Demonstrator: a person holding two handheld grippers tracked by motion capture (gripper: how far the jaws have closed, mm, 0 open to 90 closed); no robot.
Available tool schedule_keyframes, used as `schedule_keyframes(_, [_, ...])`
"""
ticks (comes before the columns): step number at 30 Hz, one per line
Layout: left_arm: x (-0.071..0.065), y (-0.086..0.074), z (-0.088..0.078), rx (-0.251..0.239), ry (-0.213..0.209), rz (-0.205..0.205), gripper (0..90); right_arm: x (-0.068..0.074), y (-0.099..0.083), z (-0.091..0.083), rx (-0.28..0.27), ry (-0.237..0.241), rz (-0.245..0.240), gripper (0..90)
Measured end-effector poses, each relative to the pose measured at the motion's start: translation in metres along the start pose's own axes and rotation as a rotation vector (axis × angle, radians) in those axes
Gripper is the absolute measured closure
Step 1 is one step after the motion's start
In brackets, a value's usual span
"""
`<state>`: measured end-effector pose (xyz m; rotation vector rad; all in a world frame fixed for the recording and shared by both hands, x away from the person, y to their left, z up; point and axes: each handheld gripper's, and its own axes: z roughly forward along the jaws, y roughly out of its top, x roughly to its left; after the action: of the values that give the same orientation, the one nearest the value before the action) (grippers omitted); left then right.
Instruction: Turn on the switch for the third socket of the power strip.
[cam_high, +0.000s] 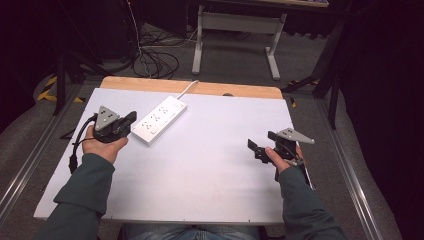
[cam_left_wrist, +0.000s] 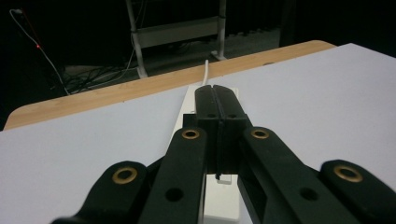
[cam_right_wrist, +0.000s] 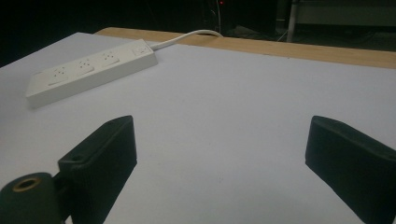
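Note:
A white power strip (cam_high: 159, 120) lies at an angle on the back left of the white board (cam_high: 200, 165), and its white cord (cam_high: 186, 89) runs off over the far wooden edge. My left gripper (cam_high: 131, 118) is held just left of the strip's near end, its jaws shut with nothing between them. In the left gripper view the shut left gripper (cam_left_wrist: 216, 93) points along the power strip (cam_left_wrist: 188, 106), hovering over it. My right gripper (cam_high: 261, 141) stands open at the right side of the board. Through the open right gripper (cam_right_wrist: 224, 154) I see bare board, with the power strip (cam_right_wrist: 91, 70) far off.
The board lies on a wooden table whose bare far edge (cam_high: 210, 89) shows. Beyond it are a desk frame (cam_high: 235, 30) and loose cables (cam_high: 155, 62) on the floor. Metal rails (cam_high: 350, 170) run along both sides.

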<state>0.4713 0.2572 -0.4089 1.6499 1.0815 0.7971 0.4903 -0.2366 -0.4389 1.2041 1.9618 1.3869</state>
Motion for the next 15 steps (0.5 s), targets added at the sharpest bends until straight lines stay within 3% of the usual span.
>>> schedule_keyframes(7, [0.005, -0.005, -0.015, -0.028, 0.001, -0.016, 89.9, 0.002, 0.001, -0.001, -0.004, -0.004, 0.000, 9.3])
schedule_keyframes(15, [0.008, -0.010, -0.034, -0.073, 0.010, -0.002, 88.7, 0.001, 0.001, -0.003, -0.008, -0.003, -0.001, 9.3])
